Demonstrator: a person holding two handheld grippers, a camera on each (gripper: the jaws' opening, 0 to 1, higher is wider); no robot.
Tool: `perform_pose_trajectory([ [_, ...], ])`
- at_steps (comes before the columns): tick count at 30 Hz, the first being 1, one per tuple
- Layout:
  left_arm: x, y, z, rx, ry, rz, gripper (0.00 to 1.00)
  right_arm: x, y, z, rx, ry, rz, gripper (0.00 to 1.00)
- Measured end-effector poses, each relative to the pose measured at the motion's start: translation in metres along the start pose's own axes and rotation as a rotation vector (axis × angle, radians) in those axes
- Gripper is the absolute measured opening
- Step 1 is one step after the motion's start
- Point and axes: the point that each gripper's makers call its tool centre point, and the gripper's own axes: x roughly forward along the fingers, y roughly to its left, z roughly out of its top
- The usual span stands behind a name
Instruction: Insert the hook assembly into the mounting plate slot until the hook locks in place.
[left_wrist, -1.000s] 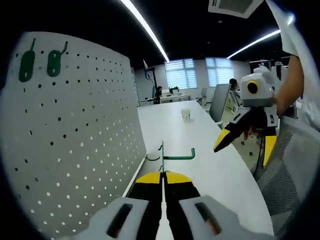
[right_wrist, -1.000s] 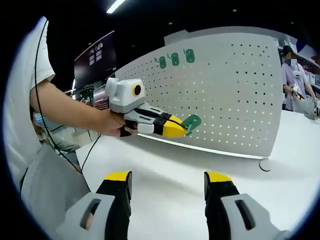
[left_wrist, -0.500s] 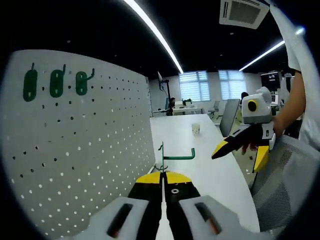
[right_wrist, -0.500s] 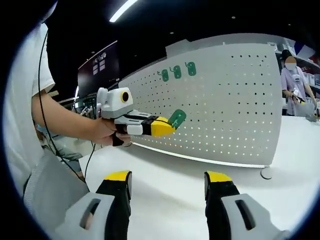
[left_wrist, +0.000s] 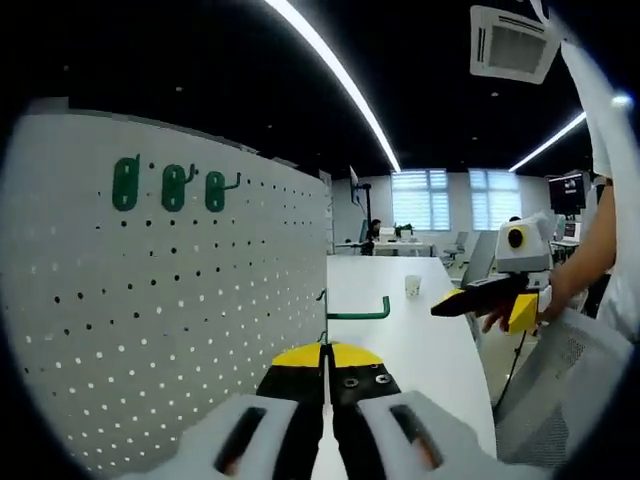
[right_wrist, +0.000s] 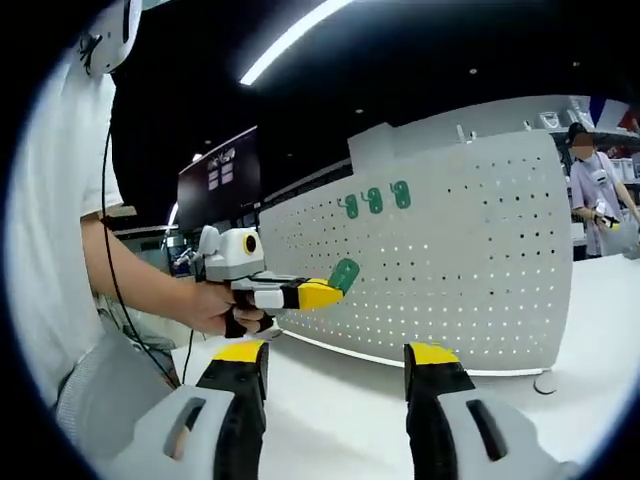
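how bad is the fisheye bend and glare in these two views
Left gripper view: the pegboard bows outward, the ceiling light strip curves and blows out white, and the far windows are overexposed. Right gripper view: the pegboard's top edge arcs, and the green hook in the left gripper stays sharp.

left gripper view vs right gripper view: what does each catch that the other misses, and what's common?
Left gripper view: a small cup far down the white table, bright windows behind it, and the green hook's bent metal arm seen from behind the left gripper.

Right gripper view: the hook's flat green plate side-on, a dark wall screen, a person standing past the board's edge.

Shared: the white pegboard with three green hooks mounted near its top, plus both grippers, including the right gripper.
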Motion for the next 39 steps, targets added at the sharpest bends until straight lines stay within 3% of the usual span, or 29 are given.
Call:
perform_pose_trajectory([
  [4,-0.012,0.008,0.011,-0.039,-0.055,0.059,0.01,0.000,0.003,0.008,0.033,-0.041,0.014,0.57],
  [16,-0.032,0.014,0.012,-0.056,-0.077,0.144,0.01,0.002,0.006,0.010,0.022,-0.040,0.023,0.58],
  [19,-0.033,0.013,0.009,-0.031,-0.056,0.144,0.01,0.003,0.006,0.009,0.023,-0.038,0.026,0.58],
  [31,-0.033,0.010,0.011,-0.032,-0.064,0.145,0.01,0.006,0.005,0.013,0.034,-0.037,0.028,0.54],
  [39,-0.033,0.008,0.015,-0.032,-0.078,0.158,0.01,0.030,0.016,0.023,0.080,-0.056,0.066,0.50],
])
